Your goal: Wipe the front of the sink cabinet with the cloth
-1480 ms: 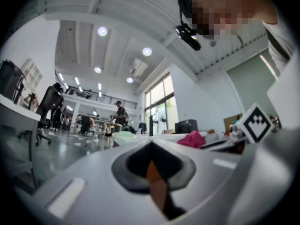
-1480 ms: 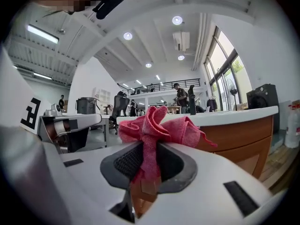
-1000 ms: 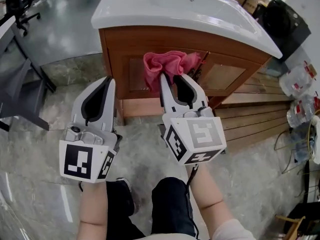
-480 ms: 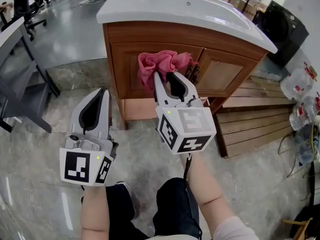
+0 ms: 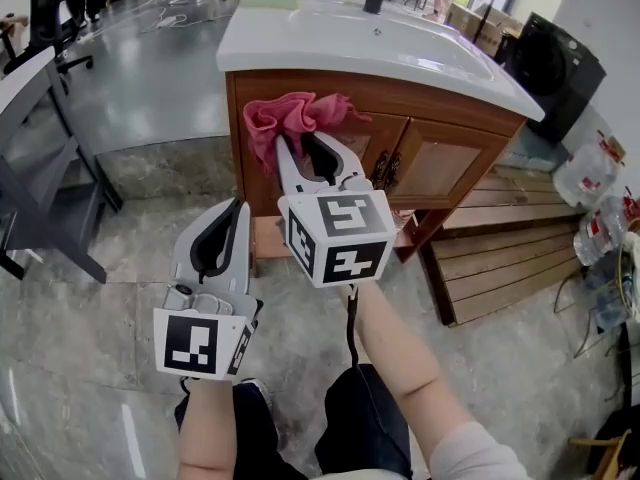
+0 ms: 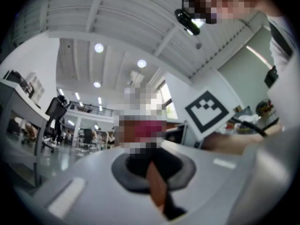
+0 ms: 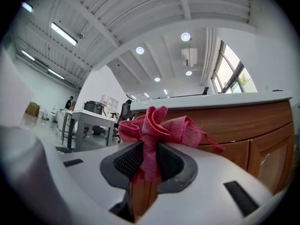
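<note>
Wooden sink cabinet (image 5: 440, 158), white countertop (image 5: 400, 43), marble floor (image 5: 120, 268). Right gripper (image 5: 305, 146) clamps pink cloth (image 5: 285, 116) — shifted left to cabinet's top corner since earlier frame; left gripper (image 5: 235, 208) closed, empty.

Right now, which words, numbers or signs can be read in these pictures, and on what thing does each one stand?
No readable words or numbers anywhere.
Left marker cube and right marker cube: black-and-white square patterns only, no letters.
Plastic bags: red print, too small to read.
</note>
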